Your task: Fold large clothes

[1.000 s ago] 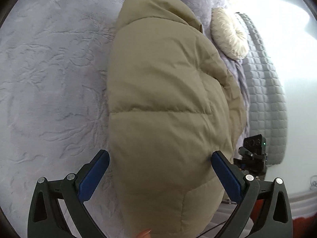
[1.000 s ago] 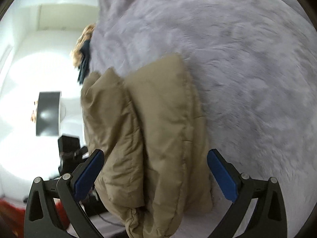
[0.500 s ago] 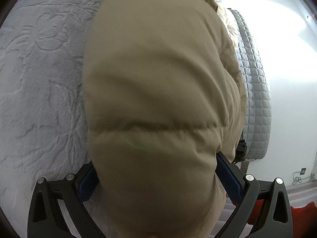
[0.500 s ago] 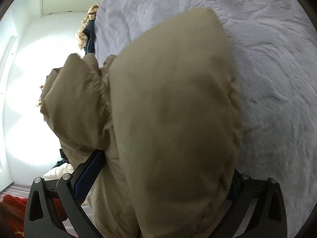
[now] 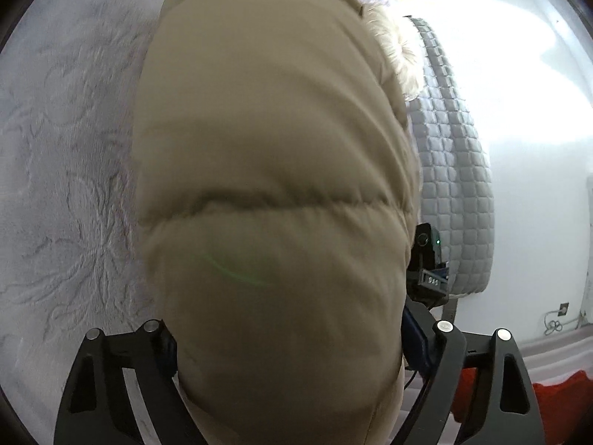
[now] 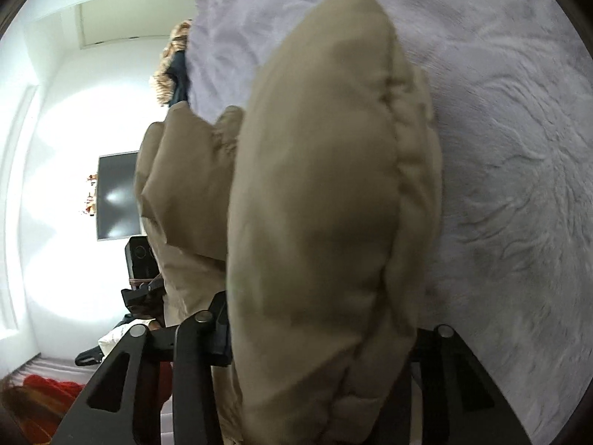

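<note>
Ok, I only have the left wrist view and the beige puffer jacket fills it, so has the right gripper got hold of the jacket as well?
Observer: Yes. In the right wrist view the right gripper has just been closing its jaws, which now pinch a thick fold of the beige puffer jacket.
Operator: Anything else on that side of the bed?
Observer: A dark garment with tan fur trim lies at the far edge of the lilac plush bedspread.

Both wrist views look steeply down, very close, sharing the tan jacket [image 5: 274,200] on the bed [image 6: 519,148].
</note>
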`<action>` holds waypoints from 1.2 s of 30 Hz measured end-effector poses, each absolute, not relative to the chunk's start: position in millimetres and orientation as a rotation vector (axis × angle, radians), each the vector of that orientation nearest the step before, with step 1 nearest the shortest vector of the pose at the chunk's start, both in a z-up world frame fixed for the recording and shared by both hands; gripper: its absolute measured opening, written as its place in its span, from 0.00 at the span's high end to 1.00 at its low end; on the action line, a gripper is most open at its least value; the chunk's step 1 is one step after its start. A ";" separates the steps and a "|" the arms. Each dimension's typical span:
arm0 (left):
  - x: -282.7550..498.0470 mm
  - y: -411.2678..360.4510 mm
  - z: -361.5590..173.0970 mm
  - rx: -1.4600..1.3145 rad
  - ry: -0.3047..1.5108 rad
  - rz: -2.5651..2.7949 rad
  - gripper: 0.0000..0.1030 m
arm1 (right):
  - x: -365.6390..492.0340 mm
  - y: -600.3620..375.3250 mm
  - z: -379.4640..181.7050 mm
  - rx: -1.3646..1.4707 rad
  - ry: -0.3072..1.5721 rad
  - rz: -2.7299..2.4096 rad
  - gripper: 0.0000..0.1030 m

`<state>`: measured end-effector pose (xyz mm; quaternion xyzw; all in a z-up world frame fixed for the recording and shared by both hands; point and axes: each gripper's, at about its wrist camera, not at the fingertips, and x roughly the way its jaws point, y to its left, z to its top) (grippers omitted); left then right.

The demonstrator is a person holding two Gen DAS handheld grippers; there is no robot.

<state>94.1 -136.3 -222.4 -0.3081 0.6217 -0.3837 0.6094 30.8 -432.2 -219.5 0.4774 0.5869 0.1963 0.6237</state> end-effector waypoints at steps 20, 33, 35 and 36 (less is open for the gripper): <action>183.4 45.1 -169.2 -0.675 1.269 -0.792 0.14 | 165.1 -205.3 -223.6 1.107 1.248 0.565 0.56; 215.2 111.7 -239.8 -0.746 1.324 -0.674 0.14 | 184.8 -151.8 -270.8 1.083 1.337 0.407 0.41; 213.3 119.9 -230.9 -0.693 1.313 -0.635 0.14 | 170.7 -163.4 -246.0 1.013 1.331 0.349 0.40; 211.7 119.3 -223.9 -0.664 1.302 -0.606 0.14 | 164.1 -168.4 -232.8 0.986 1.319 0.322 0.40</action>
